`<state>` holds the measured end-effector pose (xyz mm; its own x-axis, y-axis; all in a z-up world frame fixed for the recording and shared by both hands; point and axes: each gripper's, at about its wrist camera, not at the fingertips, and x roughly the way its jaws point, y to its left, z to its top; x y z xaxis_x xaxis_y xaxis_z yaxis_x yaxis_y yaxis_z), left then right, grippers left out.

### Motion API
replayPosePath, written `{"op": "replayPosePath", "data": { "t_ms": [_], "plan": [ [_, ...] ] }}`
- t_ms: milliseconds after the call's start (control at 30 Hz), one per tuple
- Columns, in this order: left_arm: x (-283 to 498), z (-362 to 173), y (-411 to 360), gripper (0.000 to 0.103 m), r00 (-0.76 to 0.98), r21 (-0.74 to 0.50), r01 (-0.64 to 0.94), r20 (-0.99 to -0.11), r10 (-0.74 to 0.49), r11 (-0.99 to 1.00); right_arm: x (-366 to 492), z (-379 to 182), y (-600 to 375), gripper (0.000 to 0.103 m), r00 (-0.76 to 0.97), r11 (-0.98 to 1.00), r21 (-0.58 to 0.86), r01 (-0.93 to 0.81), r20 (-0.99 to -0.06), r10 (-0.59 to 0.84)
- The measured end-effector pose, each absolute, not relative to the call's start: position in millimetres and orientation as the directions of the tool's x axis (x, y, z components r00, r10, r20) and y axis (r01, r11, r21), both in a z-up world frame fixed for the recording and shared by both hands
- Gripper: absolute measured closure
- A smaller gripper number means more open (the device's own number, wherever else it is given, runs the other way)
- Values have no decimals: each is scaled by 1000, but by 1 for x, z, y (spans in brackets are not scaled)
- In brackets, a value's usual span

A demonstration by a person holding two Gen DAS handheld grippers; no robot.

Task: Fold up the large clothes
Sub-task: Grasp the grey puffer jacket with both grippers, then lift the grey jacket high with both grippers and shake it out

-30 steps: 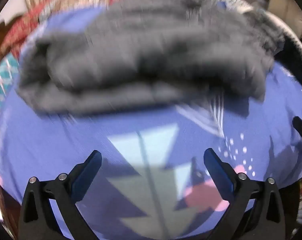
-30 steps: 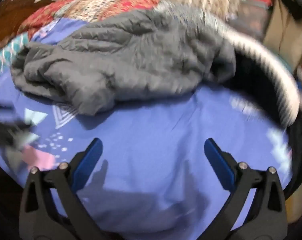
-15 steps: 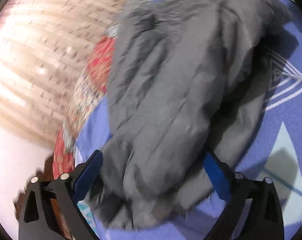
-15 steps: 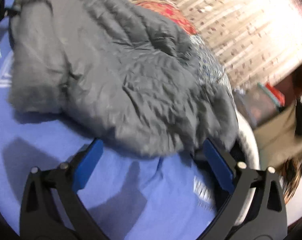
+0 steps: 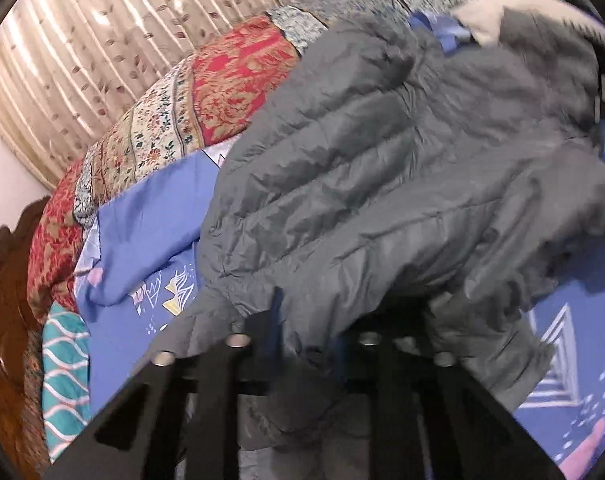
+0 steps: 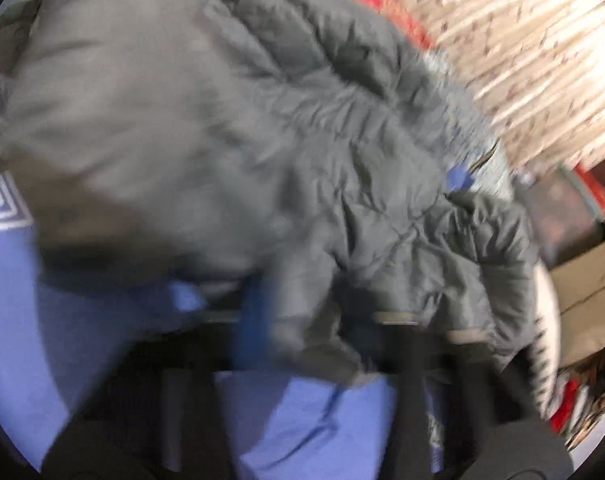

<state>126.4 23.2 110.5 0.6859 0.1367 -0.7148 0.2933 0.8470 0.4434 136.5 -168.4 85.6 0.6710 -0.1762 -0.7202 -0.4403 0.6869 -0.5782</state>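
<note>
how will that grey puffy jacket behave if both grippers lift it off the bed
The grey jacket will probably sag between the grips: its quilted panels are crumpled and a cuff droops loose. It looks light for its bulk, being padded and puffy. The shell has a slight sheen, so it may slide on the blue sheet or slip from the left gripper and right gripper.

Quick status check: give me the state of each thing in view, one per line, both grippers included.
Grey puffer jacket: bunched in a loose fold on the bed, near edge draped over both grippers.
Left gripper: shut on the jacket's edge.
Right gripper: blurred, appears shut on the jacket.
Blue bedsheet: spread, rumpled at its far edge.
Patchwork quilt: lying beyond the sheet.
</note>
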Motion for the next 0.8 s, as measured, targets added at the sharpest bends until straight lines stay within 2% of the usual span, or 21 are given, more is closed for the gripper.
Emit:
{"op": "replayPosePath", "data": {
  "t_ms": [67,133,333,433,533,600,700,800],
  "plan": [
    [117,128,25,70,715,456,283,-687,131,844,129,109,-170,98,696,750,-546,-373,-700,-163],
    [98,159,31,72,770,459,254,-629,109,851,115,160,-173,99,761,803,-515,-301,-637,-124],
    [39,303,69,73,914,325,133,-407,12,936,40,349,-167,100,952,876,-455,-158,-305,13],
    [-10,392,89,73,970,250,105,-239,-44,963,-1,439,-158,100,990,892,-439,-108,-126,58],
    [-62,465,92,73,999,261,48,-38,-39,964,-46,514,-151,100,996,905,-421,-66,29,86],
    [-88,504,91,73,998,267,3,61,-20,964,-78,560,-145,100,988,906,-421,-42,116,100],
    [-122,564,88,73,980,277,-67,201,11,959,-114,606,-137,100,975,908,-418,-25,189,114],
    [-128,596,80,73,962,308,-133,269,48,942,-128,634,-129,100,971,907,-420,-27,203,123]
  ]
}}
